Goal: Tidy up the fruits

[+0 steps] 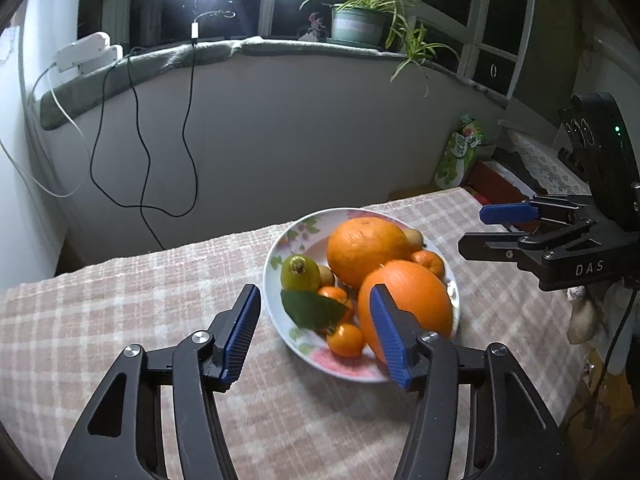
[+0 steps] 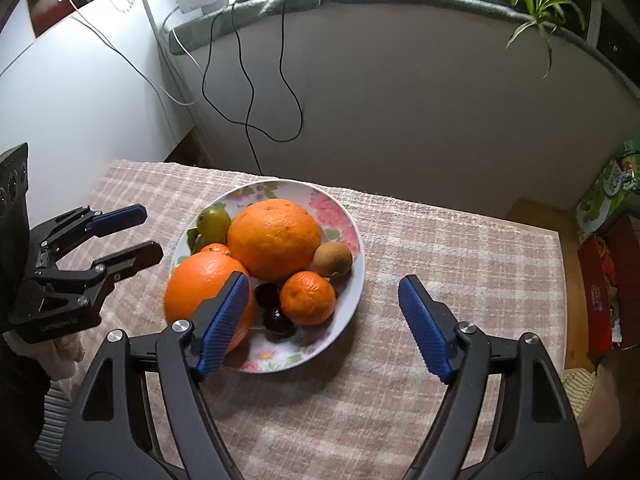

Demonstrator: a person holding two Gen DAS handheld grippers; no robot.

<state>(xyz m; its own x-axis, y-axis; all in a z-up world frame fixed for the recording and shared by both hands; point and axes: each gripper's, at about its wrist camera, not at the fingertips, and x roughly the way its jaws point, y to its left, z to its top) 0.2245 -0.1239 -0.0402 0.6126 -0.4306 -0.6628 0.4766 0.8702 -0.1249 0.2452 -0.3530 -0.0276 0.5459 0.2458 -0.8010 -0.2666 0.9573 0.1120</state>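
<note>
A flowered plate [image 1: 280, 248] [image 2: 340, 208] on the checked tablecloth holds two large oranges [image 1: 364, 248] [image 2: 276, 236], several small tangerines [image 1: 346, 340] [image 2: 308, 298], a green fruit [image 1: 300, 274] [image 2: 214, 224], a kiwi [image 2: 333, 258], a leaf [image 1: 310, 310] and two dark fruits [image 2: 276, 316]. My left gripper [image 1: 316, 328] [image 2: 136, 234] is open and empty, just in front of the plate's near edge. My right gripper [image 2: 324, 322] [image 1: 480, 226] is open and empty, hovering at the plate's right side.
The checked tablecloth [image 1: 140, 320] [image 2: 440, 240] covers a small table. Cables [image 1: 140, 140] hang down the wall behind it. Potted plants [image 1: 360, 20] stand on the sill. Boxes and a green bag [image 1: 460, 152] [image 2: 604, 196] sit to the right, beyond the table edge.
</note>
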